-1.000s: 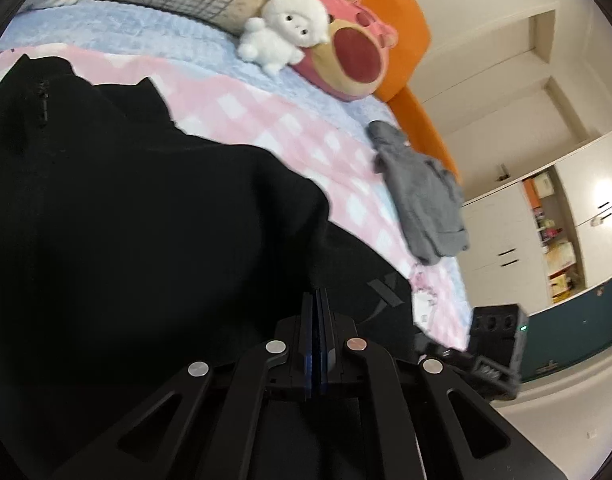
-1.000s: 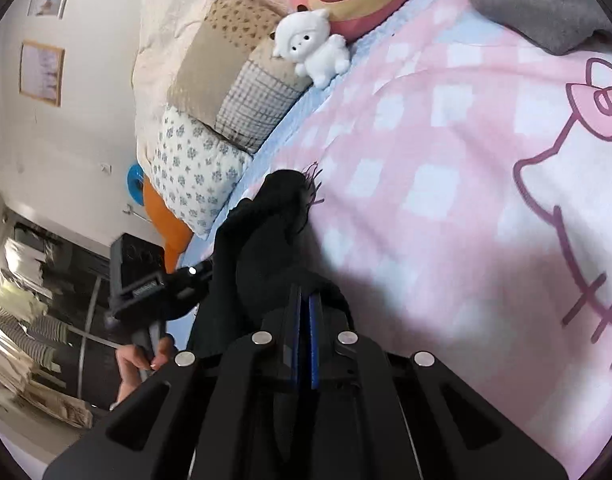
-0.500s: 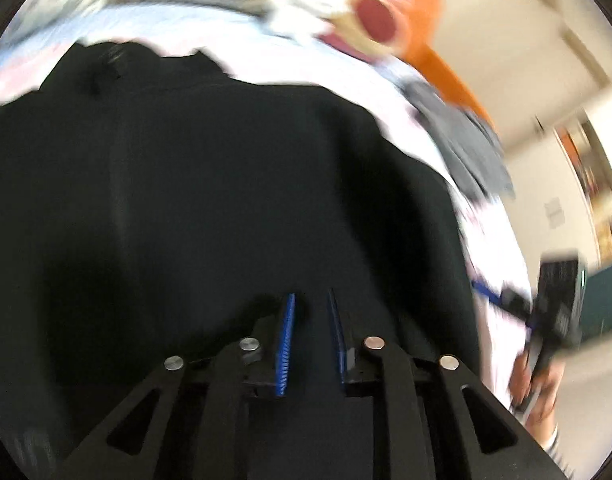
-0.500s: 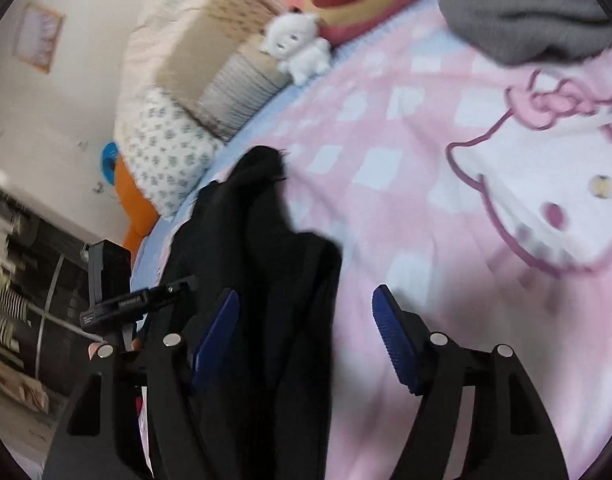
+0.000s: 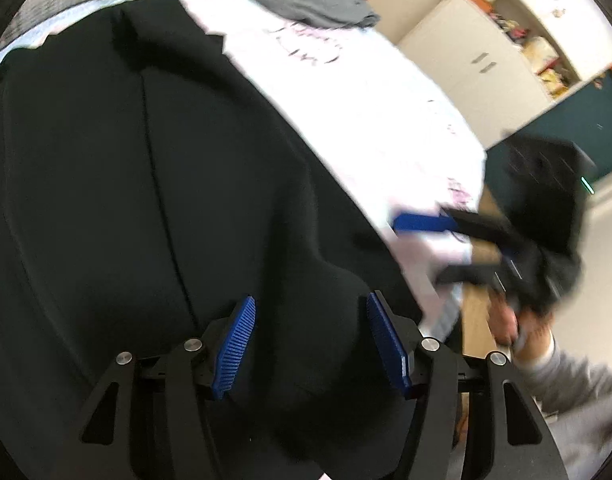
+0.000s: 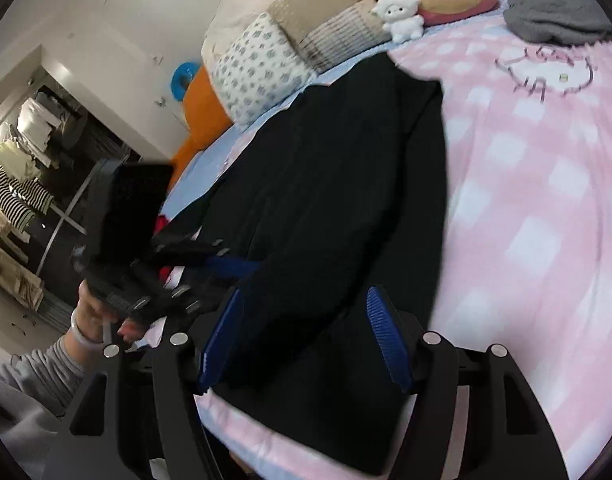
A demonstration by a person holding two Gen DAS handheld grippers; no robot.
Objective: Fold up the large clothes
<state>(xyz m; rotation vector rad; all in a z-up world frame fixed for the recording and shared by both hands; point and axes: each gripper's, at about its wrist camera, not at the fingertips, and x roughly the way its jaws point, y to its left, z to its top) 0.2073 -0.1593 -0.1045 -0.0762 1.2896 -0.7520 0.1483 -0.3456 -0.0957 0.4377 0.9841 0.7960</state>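
Now both claws stand apart, their jaws having just been opening, nothing pinched between the blue pads. In the left wrist view the left claw (image 5: 309, 340) hangs over the black garment (image 5: 146, 160), which fills the frame's left and centre on the pink checked bed (image 6: 545, 200). In the right wrist view the right claw (image 6: 302, 340) frames the garment's lower edge; a grey garment (image 6: 553, 16) lies upper right.

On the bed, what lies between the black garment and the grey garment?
In the right wrist view, only bare pink checked blanket with a cat drawing separates the black garment from the crumpled grey garment.
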